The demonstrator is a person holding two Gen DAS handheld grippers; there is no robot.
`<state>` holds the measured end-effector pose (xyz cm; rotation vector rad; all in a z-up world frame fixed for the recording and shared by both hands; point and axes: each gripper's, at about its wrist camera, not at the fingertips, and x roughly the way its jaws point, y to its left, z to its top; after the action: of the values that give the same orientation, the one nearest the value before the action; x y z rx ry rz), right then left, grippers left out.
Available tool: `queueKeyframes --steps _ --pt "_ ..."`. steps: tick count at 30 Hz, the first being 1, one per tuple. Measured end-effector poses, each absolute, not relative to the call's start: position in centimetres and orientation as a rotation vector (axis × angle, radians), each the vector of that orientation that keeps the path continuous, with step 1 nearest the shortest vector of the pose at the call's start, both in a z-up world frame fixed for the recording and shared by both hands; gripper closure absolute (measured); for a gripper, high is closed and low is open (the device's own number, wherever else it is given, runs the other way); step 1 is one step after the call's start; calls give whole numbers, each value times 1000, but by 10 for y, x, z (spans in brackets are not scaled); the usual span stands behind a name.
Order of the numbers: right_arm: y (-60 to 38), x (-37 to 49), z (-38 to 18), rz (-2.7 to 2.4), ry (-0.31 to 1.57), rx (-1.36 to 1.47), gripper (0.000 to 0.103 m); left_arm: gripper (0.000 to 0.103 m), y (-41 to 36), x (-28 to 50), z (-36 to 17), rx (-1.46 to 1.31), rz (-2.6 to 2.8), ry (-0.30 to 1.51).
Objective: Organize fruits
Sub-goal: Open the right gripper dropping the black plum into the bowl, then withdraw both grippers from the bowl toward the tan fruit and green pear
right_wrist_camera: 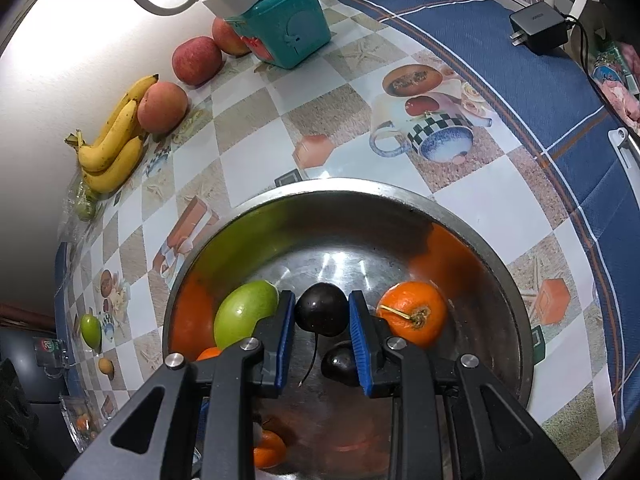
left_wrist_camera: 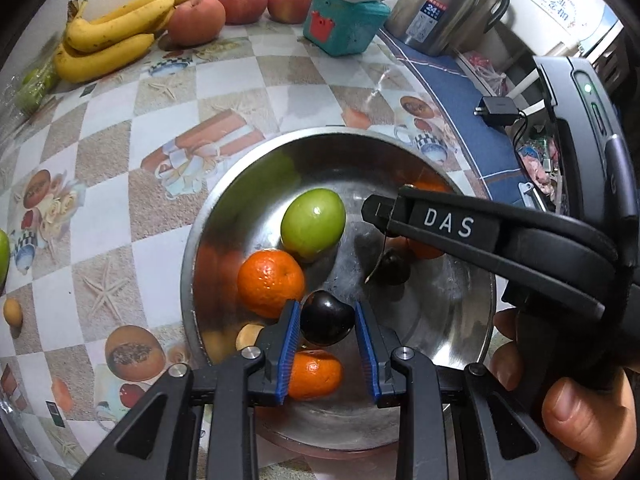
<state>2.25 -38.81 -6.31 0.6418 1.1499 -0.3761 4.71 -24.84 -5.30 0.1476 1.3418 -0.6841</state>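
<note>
While both grippers hang over the steel bowl point(left_wrist_camera: 460, 320), each is clamped on a dark cherry: left gripper point(left_wrist_camera: 327, 322) has one cherry point(left_wrist_camera: 326, 318) between its blue pads, right gripper point(right_wrist_camera: 321, 316) has its own cherry point(right_wrist_camera: 320, 314), stem dangling below. Neither cherry touches the bowl floor as far as I can tell.

Judgement: step in hand is dropping cherries into the bowl w/ the other fruit. To do it well: go lower before letting go so they don't bounce on metal, aim for the bare patch in the bowl's middle, not onto the green fruit point(left_wrist_camera: 313, 222) or the orange point(left_wrist_camera: 270, 282), & keep the two grippers from bumping, since they sit close above the bowl. Release one at a time.

Bowl sits on a checked, picture-printed tablecloth point(left_wrist_camera: 120, 128). Beyond the bowl, by a white wall: bananas point(left_wrist_camera: 108, 36), peaches point(left_wrist_camera: 196, 20), a teal box point(left_wrist_camera: 344, 28), a steel kettle point(left_wrist_camera: 440, 4). Right of the bowl, blue cloth w/ a charger point(right_wrist_camera: 538, 28).
</note>
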Motion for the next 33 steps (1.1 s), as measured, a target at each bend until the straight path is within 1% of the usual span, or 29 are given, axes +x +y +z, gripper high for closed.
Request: queueKeyframes --steps 16,23,26,28,33 --pt "-386 24 -67 -369 1160 639 73 71 -252 46 -58 150 -684 1350" --pt "-385 23 -55 -372 1128 632 72 70 -250 48 -57 124 -679 1361" --pt "-385 22 -48 -370 1108 628 72 65 -250 47 -54 120 -681 1352" --pt "-385 21 -44 -371 1097 627 72 56 -250 47 -51 114 -690 1345" --pt "-384 21 -36 -372 1079 628 72 56 -247 47 -41 107 -683 1316"
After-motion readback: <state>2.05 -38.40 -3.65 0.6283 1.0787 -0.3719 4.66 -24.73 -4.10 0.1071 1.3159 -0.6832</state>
